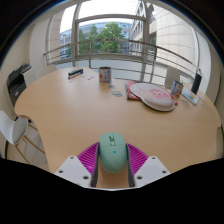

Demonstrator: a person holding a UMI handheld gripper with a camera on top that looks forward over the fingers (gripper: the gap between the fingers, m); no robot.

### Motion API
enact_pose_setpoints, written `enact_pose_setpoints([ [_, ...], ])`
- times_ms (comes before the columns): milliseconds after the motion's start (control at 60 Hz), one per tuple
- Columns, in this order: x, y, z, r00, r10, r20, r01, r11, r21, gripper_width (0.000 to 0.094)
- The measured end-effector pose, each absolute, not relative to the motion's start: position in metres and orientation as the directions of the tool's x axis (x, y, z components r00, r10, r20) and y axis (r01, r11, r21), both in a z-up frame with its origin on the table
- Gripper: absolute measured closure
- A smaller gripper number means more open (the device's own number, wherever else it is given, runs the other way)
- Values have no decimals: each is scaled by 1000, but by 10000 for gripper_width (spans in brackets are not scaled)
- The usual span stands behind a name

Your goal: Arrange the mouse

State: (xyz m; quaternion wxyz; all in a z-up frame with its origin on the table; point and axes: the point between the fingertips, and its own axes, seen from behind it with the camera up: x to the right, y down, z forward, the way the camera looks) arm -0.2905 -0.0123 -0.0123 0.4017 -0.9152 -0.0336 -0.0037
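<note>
A mint-green computer mouse (112, 151) with a small blue dot on its back sits between my gripper's (112, 165) two fingers, nose pointing away from me. Both pink pads (88, 157) press against its sides, so the gripper is shut on it. The mouse's rear end is hidden down between the fingers. Beneath it and beyond stretches the light wooden table (80, 105).
A round pink-and-white mat (153, 96) lies at the far right of the table, with a small upright item (177, 89) beside it. A cup (105, 74) and a black flat object (75, 72) stand at the far edge. A white chair (12, 127) is at the left.
</note>
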Motion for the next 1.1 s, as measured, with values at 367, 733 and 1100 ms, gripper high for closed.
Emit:
enact_pose_setpoints([
  [367,-251,186,176,999,36,-3,11,-376,-926,522],
  [733,-109,297,29,992,-115,46,-31,-594,-804,519],
  [1100,-101,259,49,986,-150,67,-39,-610,-792,87],
])
